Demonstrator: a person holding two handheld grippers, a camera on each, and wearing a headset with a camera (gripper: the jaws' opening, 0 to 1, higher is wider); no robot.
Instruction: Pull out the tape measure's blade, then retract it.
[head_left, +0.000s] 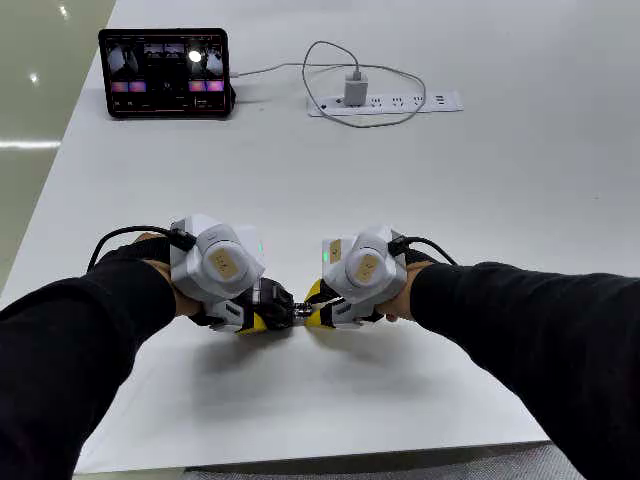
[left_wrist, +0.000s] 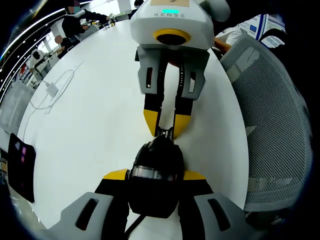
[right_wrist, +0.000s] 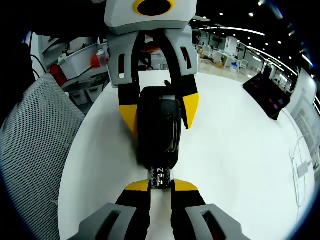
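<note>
The black tape measure is held just above the white table near its front edge. My left gripper is shut on the case, which sits between its yellow-tipped jaws. My right gripper faces it from the right and is shut on the blade's tip. Only a short stub of blade with printed numbers shows between the case and my right gripper. In the left gripper view the right gripper pinches the blade end right at the case's mouth.
A tablet stands at the table's far left. A white power strip with a charger and looped cable lies at the far middle. A grey mesh chair stands beside the table's near edge. The white table spreads wide beyond the grippers.
</note>
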